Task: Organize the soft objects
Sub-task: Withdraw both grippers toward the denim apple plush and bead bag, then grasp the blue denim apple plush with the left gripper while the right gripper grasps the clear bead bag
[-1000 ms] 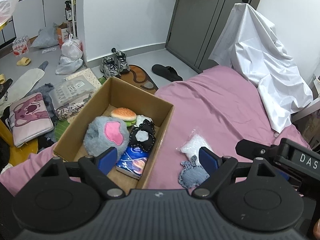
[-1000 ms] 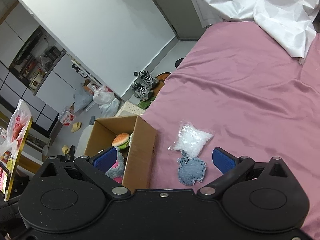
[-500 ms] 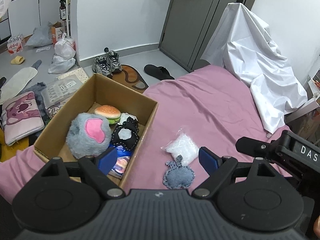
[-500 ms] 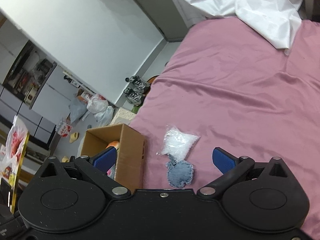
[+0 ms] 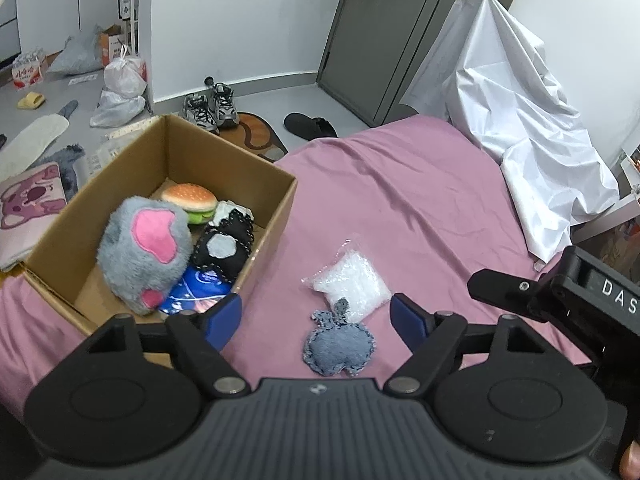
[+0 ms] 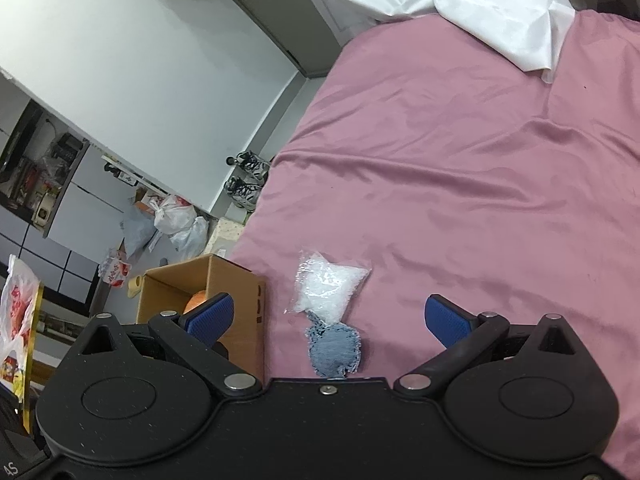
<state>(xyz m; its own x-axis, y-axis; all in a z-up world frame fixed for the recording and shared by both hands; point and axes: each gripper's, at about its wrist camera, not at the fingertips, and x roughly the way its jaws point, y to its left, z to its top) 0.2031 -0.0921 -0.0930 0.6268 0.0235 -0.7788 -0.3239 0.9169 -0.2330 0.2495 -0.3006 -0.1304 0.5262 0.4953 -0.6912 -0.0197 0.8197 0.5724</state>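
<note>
- Pink bedsheet covers the bed we work over, and the grey denim apple-shaped pouch lies flat on it, its stem pointing away from us toward the far end of the bed, its long axis running the same way.
- Touching that stem, just beyond it, we see a clear bag of white filling.
- Our left gripper hovers above the pouch with its blue pads spread wide, holding nothing; the pouch sits between the pads in the left wrist view.
- Our right gripper is likewise spread apart and empty, with the pouch between its pads.
- To the left stands a cardboard box, holding a grey plush paw, a burger toy, a black stitched pouch and a blue packet.
- White sheeting drapes over the far right corner of the bed.
</note>
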